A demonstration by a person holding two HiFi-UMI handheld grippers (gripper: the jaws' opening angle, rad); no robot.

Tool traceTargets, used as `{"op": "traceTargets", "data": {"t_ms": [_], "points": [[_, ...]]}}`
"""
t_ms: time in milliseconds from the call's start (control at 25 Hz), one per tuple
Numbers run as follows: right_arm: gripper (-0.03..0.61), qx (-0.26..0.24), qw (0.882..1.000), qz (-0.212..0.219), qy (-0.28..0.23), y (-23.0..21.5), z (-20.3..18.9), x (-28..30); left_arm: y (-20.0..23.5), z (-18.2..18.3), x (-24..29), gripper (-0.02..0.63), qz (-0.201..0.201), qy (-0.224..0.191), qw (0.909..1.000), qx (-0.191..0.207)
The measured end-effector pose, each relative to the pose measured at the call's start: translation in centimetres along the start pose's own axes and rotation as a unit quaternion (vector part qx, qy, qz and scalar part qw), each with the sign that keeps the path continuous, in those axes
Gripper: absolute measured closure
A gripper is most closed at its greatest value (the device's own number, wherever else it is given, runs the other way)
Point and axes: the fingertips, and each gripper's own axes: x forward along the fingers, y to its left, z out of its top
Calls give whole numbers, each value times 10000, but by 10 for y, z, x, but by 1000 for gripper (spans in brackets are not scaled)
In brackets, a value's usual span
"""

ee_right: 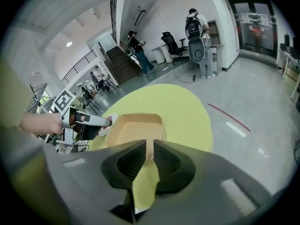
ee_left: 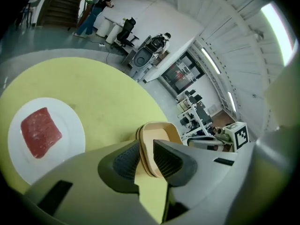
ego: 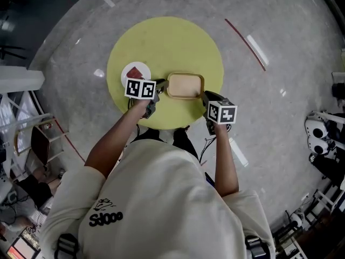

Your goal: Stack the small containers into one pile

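— So, what's on the round, matte yellow table (ego: 178, 42)?

— On its near half sits a stack of beige plastic containers (ego: 185, 85): smooth, shallow, rounded rectangles nested together, mouths up, with their rims layered at the left end. The long axis runs left to right, from one tool to the other.

— And the tools?

— The left gripper (ego: 160, 85) straddles the stack's left rim with its ribbed dark pads spread, a gap showing beside the wall. The right gripper (ego: 205, 95) has its pads drawn to a narrow slit, pinching the right rim.

— Anything else?

— Left of the stack, a glossy white round plate (ego: 127, 70) carries a flat red slab (ego: 138, 72). The left gripper's marker cube hides part of the plate.
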Motion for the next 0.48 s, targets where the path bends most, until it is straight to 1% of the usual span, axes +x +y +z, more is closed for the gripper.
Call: {"op": "traceTargets", "data": {"t_ms": [120,200,280,360,480], "points": [[520,-71,9999,14,134,0,-2,9,4,-6,2,537,112,163,9998,102],[520,-99,9997,-1,208,0,-4,13,7,-7,2,562,192,212,9995,146],[524,-117,9997,-36,232,0,-5,15,9,-8,2,565,182,214,9996,89],[542,-104,9997,-58,202,-2,-5,16,11,-9,2,566,157,212,9996,56],[559,-30,9999,-86,148,-6,-5,16,11,-10,5,569,137,221,9996,116]]}}
